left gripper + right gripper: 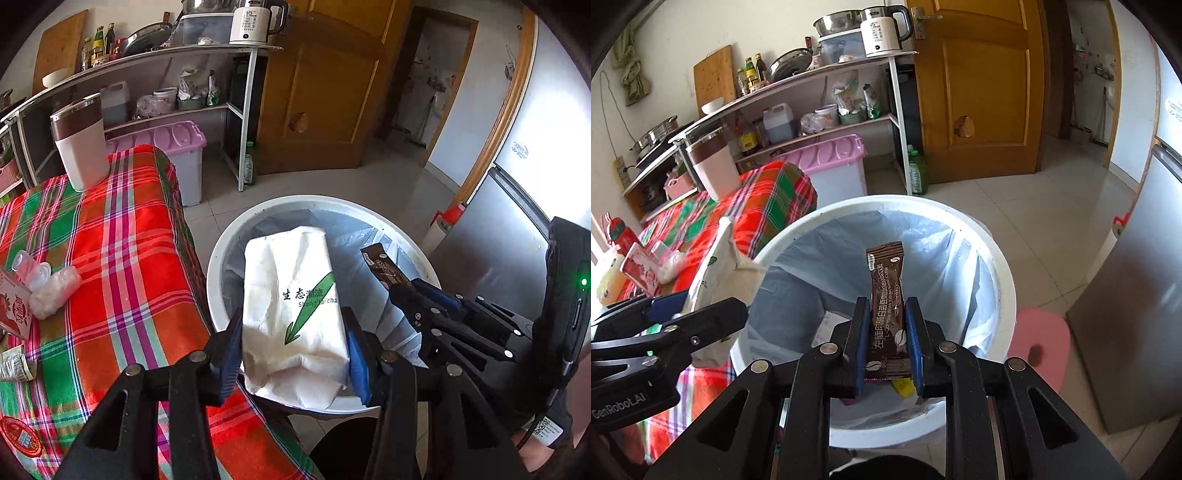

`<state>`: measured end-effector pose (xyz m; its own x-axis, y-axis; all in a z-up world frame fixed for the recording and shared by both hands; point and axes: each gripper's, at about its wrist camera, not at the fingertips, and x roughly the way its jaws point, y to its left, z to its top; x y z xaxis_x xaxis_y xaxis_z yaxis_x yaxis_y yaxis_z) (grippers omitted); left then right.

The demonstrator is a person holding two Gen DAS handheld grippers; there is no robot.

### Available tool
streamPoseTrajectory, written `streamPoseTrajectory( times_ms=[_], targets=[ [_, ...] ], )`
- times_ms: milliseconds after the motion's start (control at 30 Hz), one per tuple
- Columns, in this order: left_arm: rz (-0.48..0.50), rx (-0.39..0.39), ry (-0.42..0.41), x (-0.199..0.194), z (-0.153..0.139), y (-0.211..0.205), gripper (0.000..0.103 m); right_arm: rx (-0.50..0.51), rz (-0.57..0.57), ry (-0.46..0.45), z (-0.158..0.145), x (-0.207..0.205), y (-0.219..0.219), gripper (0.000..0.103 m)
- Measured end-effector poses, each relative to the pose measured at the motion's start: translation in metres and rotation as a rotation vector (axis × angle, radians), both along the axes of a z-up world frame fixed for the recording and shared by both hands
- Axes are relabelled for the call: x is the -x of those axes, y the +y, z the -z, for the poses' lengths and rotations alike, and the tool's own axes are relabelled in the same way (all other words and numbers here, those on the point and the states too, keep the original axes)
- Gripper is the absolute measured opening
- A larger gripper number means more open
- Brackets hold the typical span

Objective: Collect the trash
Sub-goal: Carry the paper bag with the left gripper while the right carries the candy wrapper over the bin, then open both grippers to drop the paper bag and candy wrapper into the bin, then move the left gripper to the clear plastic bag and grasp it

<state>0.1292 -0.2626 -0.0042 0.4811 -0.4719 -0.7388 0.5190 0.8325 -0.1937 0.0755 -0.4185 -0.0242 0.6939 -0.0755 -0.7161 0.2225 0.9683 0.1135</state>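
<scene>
Now, through the left wrist view, I have the left gripper [293, 347] pinching the white paper bag [295, 310] over the white bin [221, 258], while the right wrist view shows the right gripper [885, 343] clamping the brown coffee sachet [888, 306] above the bin's liner, so I judge the drop-off step is in hand and next both claws must spread.

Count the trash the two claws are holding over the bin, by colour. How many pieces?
White: 1, the paper bag in the left claw.
Brown: 1, the coffee packet in the right claw.
Total: 2, both above the bin.
</scene>
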Motion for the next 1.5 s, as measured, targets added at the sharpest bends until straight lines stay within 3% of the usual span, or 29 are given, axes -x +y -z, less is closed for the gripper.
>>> streamPoseTrajectory(
  times_ms=[100,167,233,933,1500],
  targets=[
    [-0.007,-0.002,-0.003,-0.001,-0.001,0.001,0.056,-0.007,-0.003,0.006,0.002,-0.002,-0.001,0.022],
    [-0.008,0.004,0.001,-0.001,-0.001,0.003,0.062,-0.007,-0.003,0.004,0.002,-0.001,0.0,0.037],
    [-0.012,0.015,0.005,-0.001,-0.001,0.006,0.063,-0.005,-0.001,0.002,0.002,-0.002,0.002,0.043],
    [-0.101,0.05,-0.038,0.015,-0.014,0.068,0.068,-0.03,-0.035,-0.047,-0.017,0.009,0.038,0.043],
    [-0.31,0.005,-0.097,0.036,-0.009,0.184,0.072,-0.054,-0.166,-0.051,-0.016,0.002,0.101,0.043]
  ],
)
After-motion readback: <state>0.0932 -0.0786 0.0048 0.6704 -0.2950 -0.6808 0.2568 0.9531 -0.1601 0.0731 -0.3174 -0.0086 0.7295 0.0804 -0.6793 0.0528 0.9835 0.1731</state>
